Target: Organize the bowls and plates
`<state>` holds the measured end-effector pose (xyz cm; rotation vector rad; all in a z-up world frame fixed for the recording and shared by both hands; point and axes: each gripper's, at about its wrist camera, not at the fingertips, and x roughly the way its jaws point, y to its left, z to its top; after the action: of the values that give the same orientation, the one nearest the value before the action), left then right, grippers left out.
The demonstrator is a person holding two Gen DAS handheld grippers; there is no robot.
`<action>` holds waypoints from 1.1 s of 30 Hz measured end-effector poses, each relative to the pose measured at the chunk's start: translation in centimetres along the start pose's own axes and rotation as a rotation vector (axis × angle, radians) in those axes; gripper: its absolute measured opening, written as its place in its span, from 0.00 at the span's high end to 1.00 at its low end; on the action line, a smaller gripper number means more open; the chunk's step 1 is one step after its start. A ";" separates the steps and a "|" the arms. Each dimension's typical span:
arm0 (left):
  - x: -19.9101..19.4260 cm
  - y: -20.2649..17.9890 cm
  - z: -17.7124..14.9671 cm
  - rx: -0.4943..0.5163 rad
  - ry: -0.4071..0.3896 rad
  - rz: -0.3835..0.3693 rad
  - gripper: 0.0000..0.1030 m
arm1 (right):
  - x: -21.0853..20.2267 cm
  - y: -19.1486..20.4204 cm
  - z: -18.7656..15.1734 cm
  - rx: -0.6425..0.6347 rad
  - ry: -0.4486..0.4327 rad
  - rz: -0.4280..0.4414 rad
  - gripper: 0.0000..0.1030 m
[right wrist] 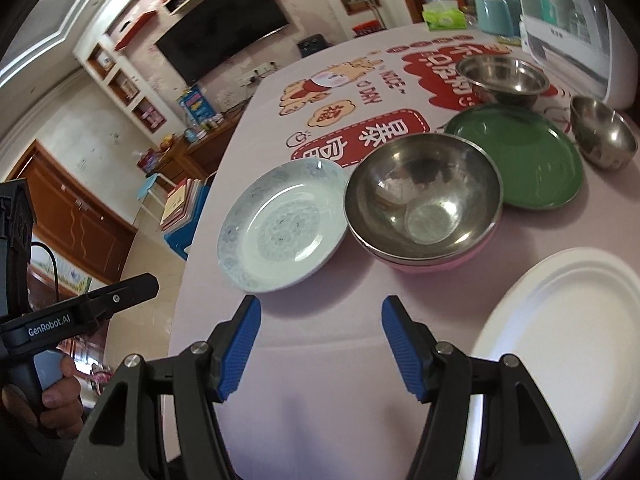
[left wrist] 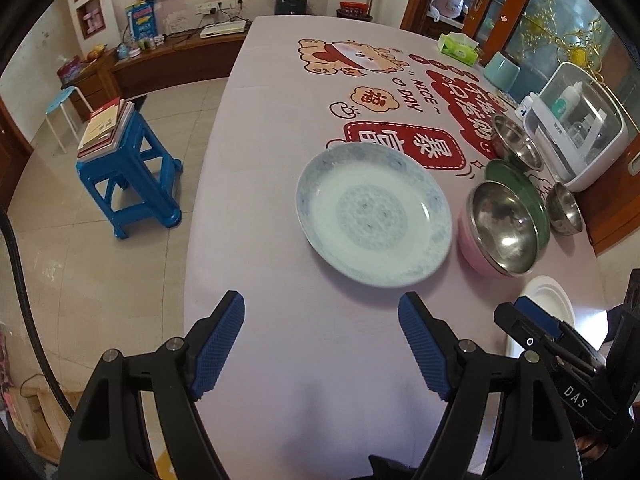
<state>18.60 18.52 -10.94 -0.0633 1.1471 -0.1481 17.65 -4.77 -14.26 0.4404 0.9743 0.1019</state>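
A blue-patterned white plate (left wrist: 374,216) (right wrist: 282,226) lies on the table (left wrist: 280,360). To its right a pink bowl with a steel inside (left wrist: 500,230) (right wrist: 424,200) stands in front of a green plate (left wrist: 520,184) (right wrist: 520,156). A large steel bowl (left wrist: 516,142) (right wrist: 502,78) and a small steel bowl (left wrist: 564,208) (right wrist: 602,138) stand behind. A white plate (left wrist: 548,300) (right wrist: 560,344) lies near the front right. My left gripper (left wrist: 322,344) is open and empty, just short of the patterned plate. My right gripper (right wrist: 318,348) is open and empty, left of the white plate.
A white lidded appliance (left wrist: 580,132) (right wrist: 576,20), a teal cup (left wrist: 502,70) and a green tissue box (left wrist: 458,48) stand along the table's right edge. A blue stool with books (left wrist: 128,168) stands on the floor to the left.
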 end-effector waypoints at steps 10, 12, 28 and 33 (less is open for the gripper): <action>4.8 2.5 3.1 -0.022 0.050 -0.022 0.24 | 4.3 1.3 1.3 0.099 0.031 -0.022 0.39; 5.6 2.9 3.4 -0.030 0.054 -0.032 0.24 | 4.9 1.6 1.6 0.105 0.036 -0.031 0.39; 11.7 3.9 5.3 -0.062 0.095 -0.087 0.24 | 8.7 2.0 2.5 0.052 0.083 -0.151 0.39; 12.7 3.8 5.5 -0.056 0.094 -0.099 0.32 | 9.1 1.9 2.4 0.049 0.061 -0.144 0.39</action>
<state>29.05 20.24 -20.64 -0.1647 1.2427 -0.2083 24.91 -1.30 -19.40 0.4129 1.0675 -0.0390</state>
